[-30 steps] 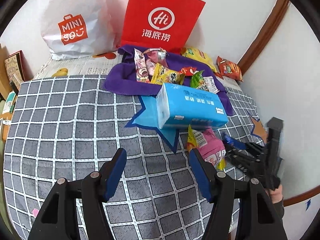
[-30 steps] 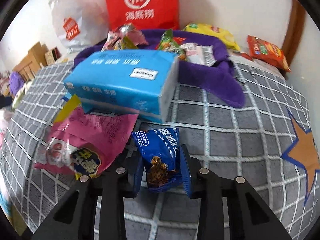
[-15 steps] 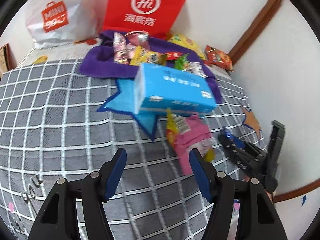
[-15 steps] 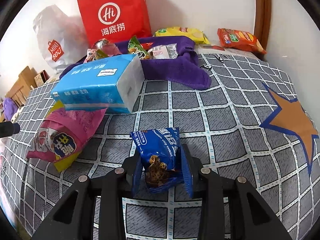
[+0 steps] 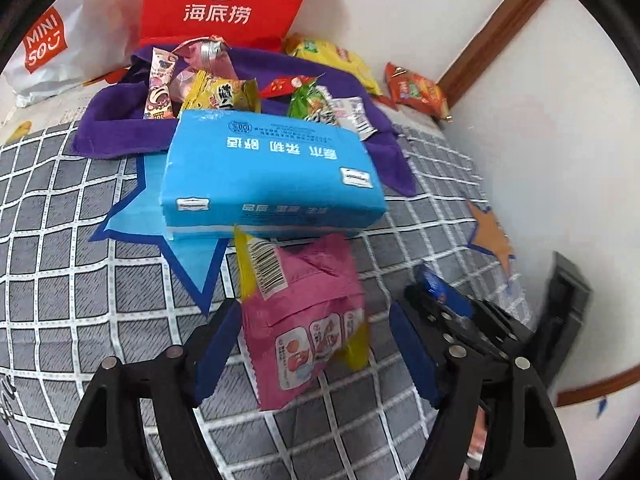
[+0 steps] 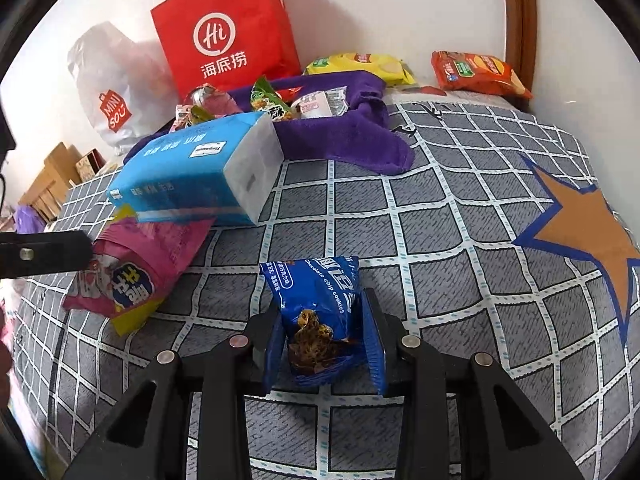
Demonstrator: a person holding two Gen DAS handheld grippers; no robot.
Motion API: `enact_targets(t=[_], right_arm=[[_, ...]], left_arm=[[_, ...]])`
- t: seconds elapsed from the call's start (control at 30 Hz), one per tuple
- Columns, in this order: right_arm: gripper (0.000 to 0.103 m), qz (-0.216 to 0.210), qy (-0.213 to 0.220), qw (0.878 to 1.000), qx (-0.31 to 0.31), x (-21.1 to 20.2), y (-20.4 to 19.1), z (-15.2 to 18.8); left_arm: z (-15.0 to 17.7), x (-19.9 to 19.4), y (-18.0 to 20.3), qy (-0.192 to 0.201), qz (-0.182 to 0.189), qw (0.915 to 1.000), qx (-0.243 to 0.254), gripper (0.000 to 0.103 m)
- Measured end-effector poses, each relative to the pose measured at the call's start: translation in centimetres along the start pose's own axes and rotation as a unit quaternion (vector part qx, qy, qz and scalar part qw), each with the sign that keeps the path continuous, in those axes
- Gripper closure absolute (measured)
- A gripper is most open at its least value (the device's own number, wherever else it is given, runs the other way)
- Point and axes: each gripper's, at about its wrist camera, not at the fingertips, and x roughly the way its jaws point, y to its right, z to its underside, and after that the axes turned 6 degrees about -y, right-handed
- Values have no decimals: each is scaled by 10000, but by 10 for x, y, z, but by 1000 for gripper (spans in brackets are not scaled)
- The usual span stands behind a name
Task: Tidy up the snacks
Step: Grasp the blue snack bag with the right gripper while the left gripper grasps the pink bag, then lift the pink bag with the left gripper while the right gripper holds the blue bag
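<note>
Now we are lowering the left gripper (image 5: 308,348), jaws just opening and straddling the pink snack bag (image 5: 304,320) untouched, while the right gripper (image 6: 324,344) is clamping the blue cookie packet (image 6: 320,312).

The left gripper (image 5: 312,350) has moved in over the bed toward the pink snack bag (image 5: 304,320) — its jaws have just been opening, and the bag's near end now lies between them, not yet pinched.
</note>
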Motion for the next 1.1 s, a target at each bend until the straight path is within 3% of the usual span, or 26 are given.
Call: enact_targets(t=[0.17, 0.27, 0.37, 0.53, 0.6, 0.7, 0.83, 0.97, 1.1], right_arm=[[67, -46, 30, 10000, 2, -1, 0, 1], [67, -149, 46, 9998, 87, -2, 4, 1], [67, -156, 46, 9998, 103, -2, 4, 2], [67, -63, 40, 10000, 50, -1, 0, 2], [67, -77, 41, 9999, 64, -1, 1, 2], [67, -174, 48, 9997, 149, -1, 4, 2], [67, -119, 51, 9998, 160, -1, 3, 2], [67, 93, 41, 9999, 54, 0, -5, 0], [67, 42, 59, 9998, 205, -2, -14, -5]], left_arm=[[-4, 26, 7, -135, -260, 9995, 76, 28], [-3, 32, 7, -121, -161, 9997, 119, 28], [-1, 29, 6, -95, -96, 9996, 232, 41], [11, 6, -14, -14, -18, 9999, 107, 45], [20, -10, -27, 81, -161, 9998, 45, 45], [38, -34, -57, 285, -655, 9973, -139, 44], [49, -42, -89, 469, -1021, 9929, -387, 44], [54, -38, -110, 727, -635, 9936, -580, 42], [53, -30, -111, 870, -628, 9937, -312, 41]])
